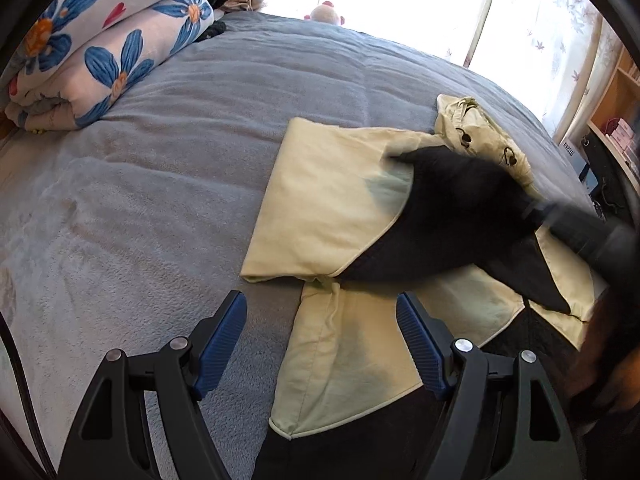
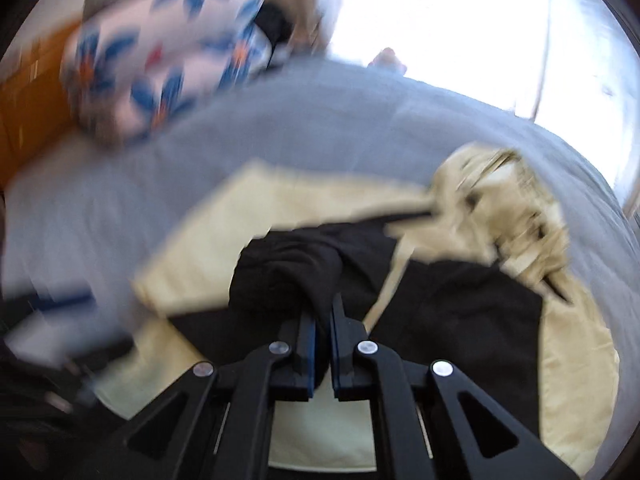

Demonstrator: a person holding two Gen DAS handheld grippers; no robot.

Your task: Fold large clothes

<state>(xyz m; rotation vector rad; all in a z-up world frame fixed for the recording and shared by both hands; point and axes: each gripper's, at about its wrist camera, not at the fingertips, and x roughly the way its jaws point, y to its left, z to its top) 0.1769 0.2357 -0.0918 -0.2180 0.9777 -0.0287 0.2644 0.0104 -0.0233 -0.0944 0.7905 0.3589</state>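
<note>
My left tongs (image 1: 322, 336) stand wide apart with nothing between the blue pads, low centre of the left view, above the grey bedspread (image 1: 168, 184). My right tongs (image 2: 323, 322) are clamped on a fold of black fabric (image 2: 288, 268), centre of the blurred right view. The cream-and-black garment (image 1: 320, 184) lies spread right of centre. A floral quilt (image 1: 100, 48) sits rolled upper left.
</note>
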